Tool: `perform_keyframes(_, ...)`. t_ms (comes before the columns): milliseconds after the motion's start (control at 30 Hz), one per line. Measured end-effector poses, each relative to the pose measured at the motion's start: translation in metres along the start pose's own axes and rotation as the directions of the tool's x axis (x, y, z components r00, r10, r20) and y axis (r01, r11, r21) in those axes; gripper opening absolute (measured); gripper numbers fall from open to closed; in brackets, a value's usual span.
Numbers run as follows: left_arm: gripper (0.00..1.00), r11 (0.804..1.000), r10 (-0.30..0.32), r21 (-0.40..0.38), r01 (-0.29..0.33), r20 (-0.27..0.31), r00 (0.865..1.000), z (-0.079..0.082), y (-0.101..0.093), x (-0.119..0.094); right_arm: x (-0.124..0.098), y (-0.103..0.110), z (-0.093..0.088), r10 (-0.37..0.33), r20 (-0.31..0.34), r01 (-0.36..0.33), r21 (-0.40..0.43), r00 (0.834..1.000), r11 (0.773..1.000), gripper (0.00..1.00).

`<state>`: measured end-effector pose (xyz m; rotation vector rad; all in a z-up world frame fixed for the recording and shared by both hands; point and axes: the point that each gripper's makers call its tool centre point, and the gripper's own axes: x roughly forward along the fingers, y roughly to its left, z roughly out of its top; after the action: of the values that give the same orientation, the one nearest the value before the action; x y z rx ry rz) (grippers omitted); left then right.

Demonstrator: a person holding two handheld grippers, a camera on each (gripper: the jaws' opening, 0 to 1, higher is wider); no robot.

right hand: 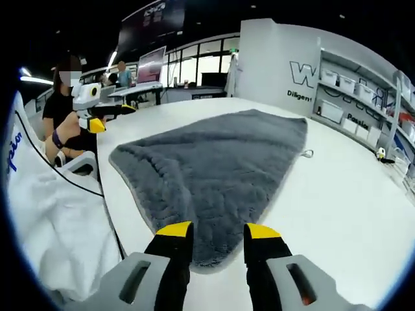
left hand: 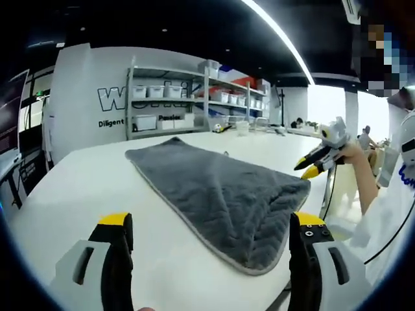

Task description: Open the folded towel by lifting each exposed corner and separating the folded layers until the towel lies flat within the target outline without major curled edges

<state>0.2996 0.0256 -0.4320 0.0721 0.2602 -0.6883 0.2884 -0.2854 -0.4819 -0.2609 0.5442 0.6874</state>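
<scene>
my right gripper [right hand: 218,234], fingers apart, hovered above the soft, limp towel [right hand: 220,165]; its near corner looked best to pinch.

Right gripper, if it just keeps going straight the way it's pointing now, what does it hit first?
Most likely the grey towel: the right gripper has its jaws parted over the towel's near edge, pointing along the cloth on the white table. Its height above the fabric is hard to judge.
</scene>
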Motion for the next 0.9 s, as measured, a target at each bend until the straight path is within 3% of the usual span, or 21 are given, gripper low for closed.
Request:
perform_keyframes(100, 0.99, 1.000, 0.000, -0.001, 0.000, -0.002, 1.000, -0.001, 0.000, 0.000, 0.003, -0.002, -0.003, 0.000, -0.007, 0.000, 0.025, 1.000, 1.000, 0.22)
perform_keyframes(200, 0.99, 1.000, 0.001, -0.004, -0.001, -0.003, 1.000, -0.002, 0.001, 0.000, 0.005, -0.004, -0.017, -0.010, -0.069, 0.012, 0.024, 0.998, 1.000, 0.19)
perform_keyframes(333, 0.99, 1.000, 0.000, -0.004, 0.000, -0.005, 1.000, -0.002, 0.001, 0.000, 0.003, -0.006, -0.019, -0.023, -0.071, 0.026, 0.045, 0.997, 0.999, 0.10)
perform_keyframes(500, 0.99, 1.000, 0.002, -0.006, -0.002, -0.005, 1.000, -0.002, 0.002, -0.001, -0.001, -0.009, -0.022, -0.044, -0.082, 0.050, 0.079, 0.996, 0.996, 0.09)
perform_keyframes(733, 0.99, 1.000, 0.007, -0.007, -0.007, -0.004, 1.000, -0.001, 0.003, -0.003, -0.011, -0.012, -0.029, -0.097, -0.141, 0.106, 0.058, 0.985, 0.993, 0.08)
perform_keyframes(900, 0.99, 1.000, 0.004, -0.006, -0.004, -0.006, 1.000, -0.002, 0.002, -0.002, -0.013, -0.014, -0.031, -0.107, -0.149, 0.116, 0.057, 0.983, 0.992, 0.09)
